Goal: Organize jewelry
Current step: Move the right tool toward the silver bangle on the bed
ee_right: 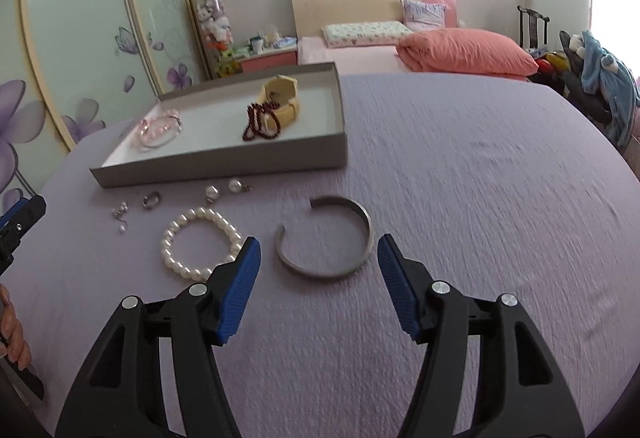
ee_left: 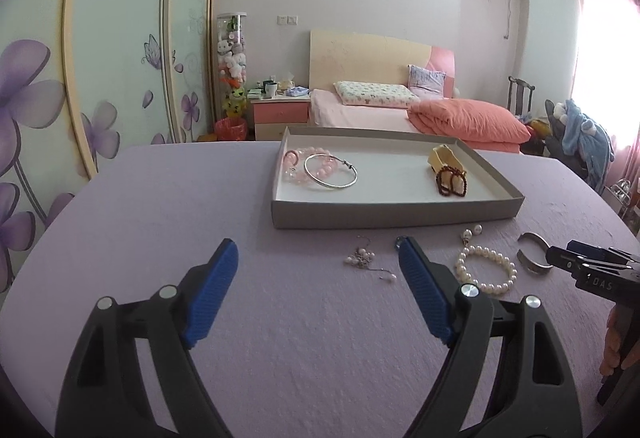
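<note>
A grey tray (ee_left: 392,215) (ee_right: 224,170) on the purple cloth holds a pink bead bracelet (ee_left: 298,177), a silver bangle (ee_left: 330,172), a dark red bead bracelet (ee_left: 451,180) (ee_right: 258,126) and a yellow box (ee_right: 280,100). In front of it lie a pearl bracelet (ee_left: 486,269) (ee_right: 200,243), a silver cuff (ee_right: 325,238) (ee_left: 532,254), pearl earrings (ee_left: 362,258) (ee_right: 222,189) and a ring (ee_right: 151,200). My left gripper (ee_left: 316,258) is open above the cloth, near the earrings. My right gripper (ee_right: 318,250) is open, just in front of the cuff.
The table edge lies behind the tray. Beyond are a bed with an orange duvet (ee_right: 468,52), a pink nightstand (ee_left: 280,114), a wardrobe with flower doors (ee_left: 120,58) and a chair with clothes (ee_right: 600,78).
</note>
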Demonstrator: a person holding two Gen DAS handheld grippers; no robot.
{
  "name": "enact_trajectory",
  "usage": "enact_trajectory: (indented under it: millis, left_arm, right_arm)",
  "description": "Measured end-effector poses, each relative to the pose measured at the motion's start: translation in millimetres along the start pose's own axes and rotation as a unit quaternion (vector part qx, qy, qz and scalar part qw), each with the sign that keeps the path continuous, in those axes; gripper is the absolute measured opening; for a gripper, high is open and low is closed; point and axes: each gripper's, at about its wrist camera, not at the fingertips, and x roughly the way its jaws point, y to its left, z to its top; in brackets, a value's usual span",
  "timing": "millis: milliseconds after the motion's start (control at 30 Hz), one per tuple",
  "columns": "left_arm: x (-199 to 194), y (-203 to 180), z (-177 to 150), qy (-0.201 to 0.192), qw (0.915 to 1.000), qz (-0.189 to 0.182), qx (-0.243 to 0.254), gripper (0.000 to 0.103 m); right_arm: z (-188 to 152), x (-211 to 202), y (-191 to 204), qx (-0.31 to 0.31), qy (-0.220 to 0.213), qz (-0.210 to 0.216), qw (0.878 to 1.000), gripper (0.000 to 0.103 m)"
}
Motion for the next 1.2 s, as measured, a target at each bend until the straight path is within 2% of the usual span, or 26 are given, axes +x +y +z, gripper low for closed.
enact_trajectory:
  millis: [133, 467, 767, 967, 1067, 1200]
  left_arm:
    - [2.6, -3.0, -4.1, 0.006, 1.0000, -0.004, 0.003, 0.081]
    - [10.1, -6.0, -5.2, 0.016, 0.9998, -0.006, 0.005, 0.081]
    - [17.9, -10.3, -6.6, 0.032, 0.9993, -0.011, 0.016, 0.081]
    - [20.9, -14.7, -6.2, 0.041, 0.9988, -0.014, 0.025, 0.081]
    - [23.4, -16.0, -5.1, 0.045, 0.9984, -0.017, 0.028, 0.081]
    - [29.9, -19.1, -5.1, 0.058, 0.9976, -0.019, 0.033, 0.081]
  right_arm:
    - [-2.0, 4.5, -1.4, -0.005, 0.014, 0.001, 1.000, 0.067]
    - [-5.9, 23.8, -0.9, -0.026, 0.061, -0.002, 0.998, 0.071]
    - [0.8, 34.3, 0.2, -0.037, 0.071, -0.018, 0.997, 0.074]
    - [6.3, 39.3, -0.1, -0.044, 0.073, -0.020, 0.996, 0.074]
    - [6.6, 38.2, 1.9, -0.050, 0.071, -0.017, 0.996, 0.066]
    - [6.7, 37.5, 1.5, -0.050, 0.070, -0.017, 0.996, 0.065]
